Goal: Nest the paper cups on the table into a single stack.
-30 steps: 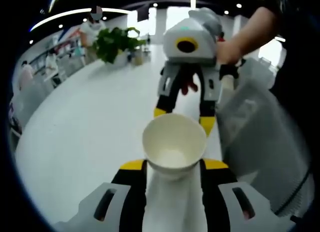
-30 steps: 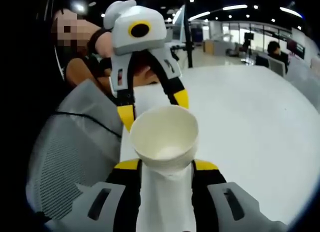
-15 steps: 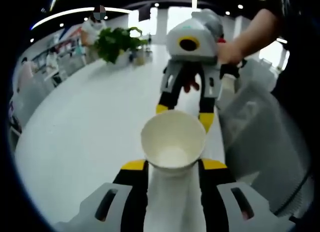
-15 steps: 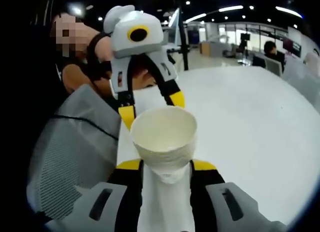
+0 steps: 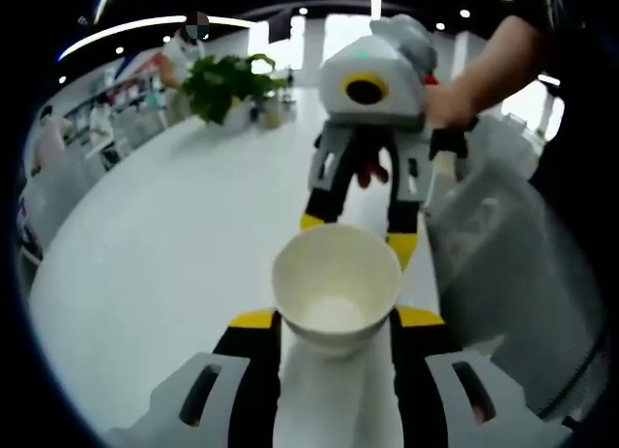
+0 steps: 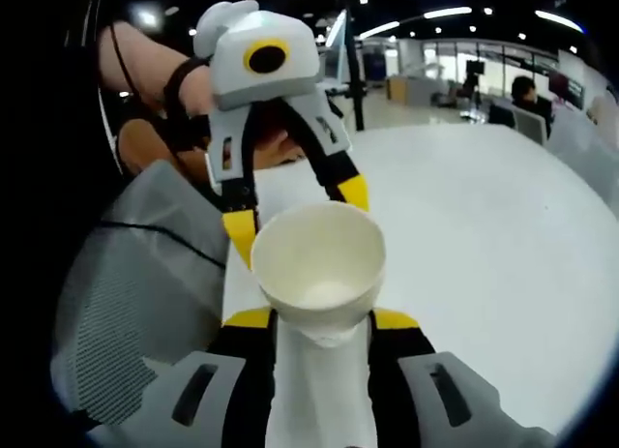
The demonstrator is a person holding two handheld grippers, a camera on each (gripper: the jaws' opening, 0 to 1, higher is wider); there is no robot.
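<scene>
Each claw grips a white paper cup, mouth outward: the left claw (image 5: pixel 334 317) holds its cup (image 5: pixel 336 286), the right claw (image 6: pixel 314 317) its cup (image 6: pixel 318 265), above the white table (image 5: pixel 164 274). From half a second ago, the claws have drawn slightly apart; nesting remains undone.
</scene>
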